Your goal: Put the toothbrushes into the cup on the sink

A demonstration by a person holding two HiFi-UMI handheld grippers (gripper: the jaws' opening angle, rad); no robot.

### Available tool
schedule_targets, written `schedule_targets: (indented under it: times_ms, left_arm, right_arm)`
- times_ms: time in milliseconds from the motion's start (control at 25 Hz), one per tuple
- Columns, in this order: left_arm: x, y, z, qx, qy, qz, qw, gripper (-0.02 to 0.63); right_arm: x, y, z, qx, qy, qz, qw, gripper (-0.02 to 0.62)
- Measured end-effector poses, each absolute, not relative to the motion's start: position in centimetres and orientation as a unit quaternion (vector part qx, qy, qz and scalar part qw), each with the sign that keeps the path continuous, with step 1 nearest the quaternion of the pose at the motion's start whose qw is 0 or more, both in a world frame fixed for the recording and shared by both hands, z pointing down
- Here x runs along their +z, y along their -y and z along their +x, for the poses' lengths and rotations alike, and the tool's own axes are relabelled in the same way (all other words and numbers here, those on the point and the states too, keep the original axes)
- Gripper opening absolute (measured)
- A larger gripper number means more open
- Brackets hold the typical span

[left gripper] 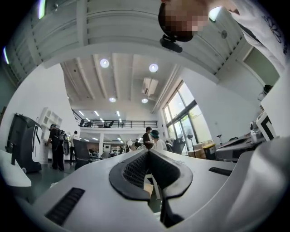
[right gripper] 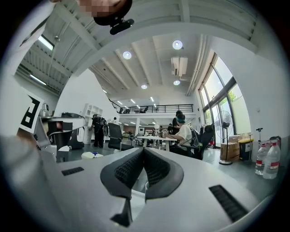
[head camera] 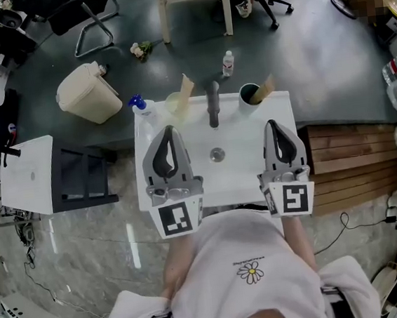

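Your left gripper (head camera: 168,133) and right gripper (head camera: 274,127), jaws together and empty, over the sink (head camera: 147,160); toothbrushes (head camera: 185,91) seemingly already in cups (head camera: 248,95).

Open-plan office hall. Beyond the right claw (right gripper: 144,150): a seated person (right gripper: 183,132) at a desk (right gripper: 152,139), tall windows (right gripper: 224,99), a mezzanine railing (right gripper: 156,108). Office chairs (head camera: 88,14) stand on the floor (head camera: 299,45) past the freestanding sink (head camera: 248,163).

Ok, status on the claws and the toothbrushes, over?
Left claw shut, empty; right claw shut, empty, both over white sink. One tan toothbrush in pale yellow cup, second tan toothbrush in dark cup. Black faucet between the cups, nothing blocking.
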State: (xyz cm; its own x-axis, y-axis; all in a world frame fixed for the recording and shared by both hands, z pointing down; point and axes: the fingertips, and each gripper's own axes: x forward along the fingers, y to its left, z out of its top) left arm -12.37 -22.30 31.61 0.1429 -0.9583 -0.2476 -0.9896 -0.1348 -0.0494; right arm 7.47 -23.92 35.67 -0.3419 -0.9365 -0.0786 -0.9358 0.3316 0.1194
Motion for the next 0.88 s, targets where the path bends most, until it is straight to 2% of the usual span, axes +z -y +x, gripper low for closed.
schedule_targets:
  times_ms: [880]
  left_arm:
    - [32.3, 22.1, -13.6, 0.044, -0.665, -0.737, 0.111, 0.017]
  right_arm:
    - [35.7, 24.7, 7.7, -0.060, 0.817, 0.573, -0.005, 0.011]
